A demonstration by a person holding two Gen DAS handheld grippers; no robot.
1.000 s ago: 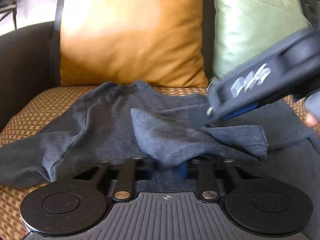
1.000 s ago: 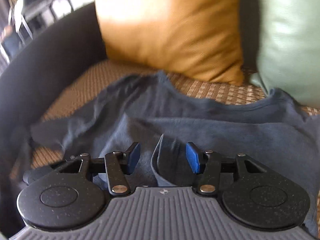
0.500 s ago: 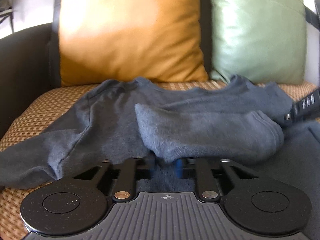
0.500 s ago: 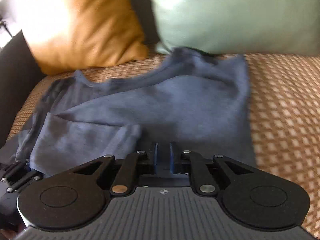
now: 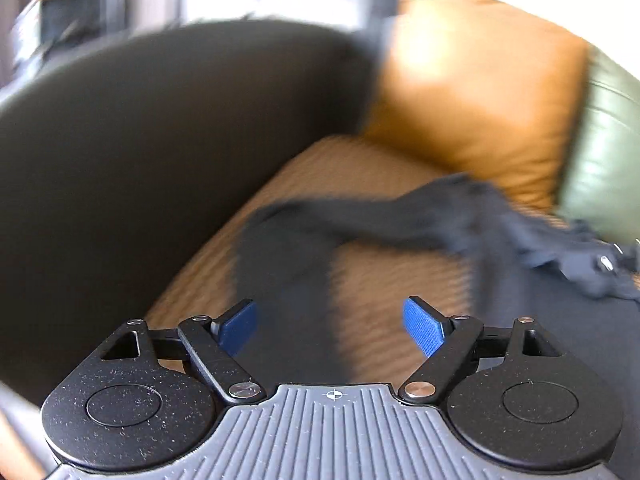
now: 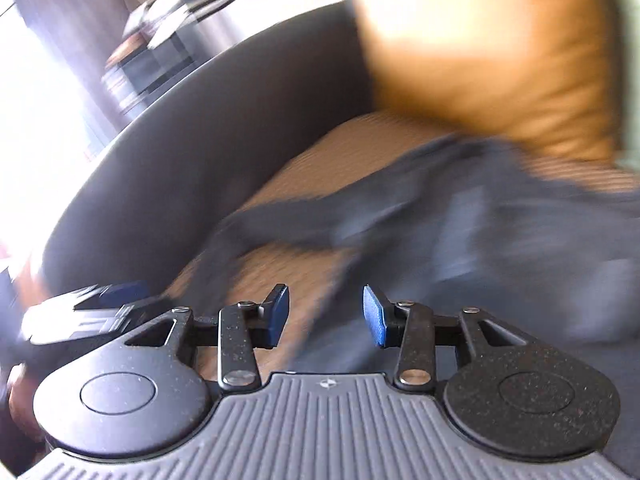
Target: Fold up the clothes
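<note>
A dark grey shirt (image 5: 460,224) lies on the woven sofa seat, blurred by motion, with one sleeve (image 5: 288,280) stretched out toward the armrest. My left gripper (image 5: 332,326) hovers over that sleeve. Its jaws are opening wide, and the sleeve lies below the gap, clear of the blue pads (image 5: 424,328). In the right wrist view the shirt (image 6: 500,240) fills the right side. My right gripper (image 6: 326,314) is above its left edge, jaws opening, with no cloth pinched between them. The left gripper (image 6: 92,312) shows at the lower left there.
A dark sofa armrest (image 5: 140,160) curves around the left. An orange cushion (image 5: 480,100) and a green cushion (image 5: 608,152) lean on the backrest. Bare woven seat (image 5: 400,292) shows between the sleeve and the shirt's body. A hand (image 6: 16,392) is at the lower left edge.
Both grippers have let go of the folded cloth and swung left toward the armrest and the outstretched sleeve. The left jaws went from shut to wide; the right ones shut, then parted again.
</note>
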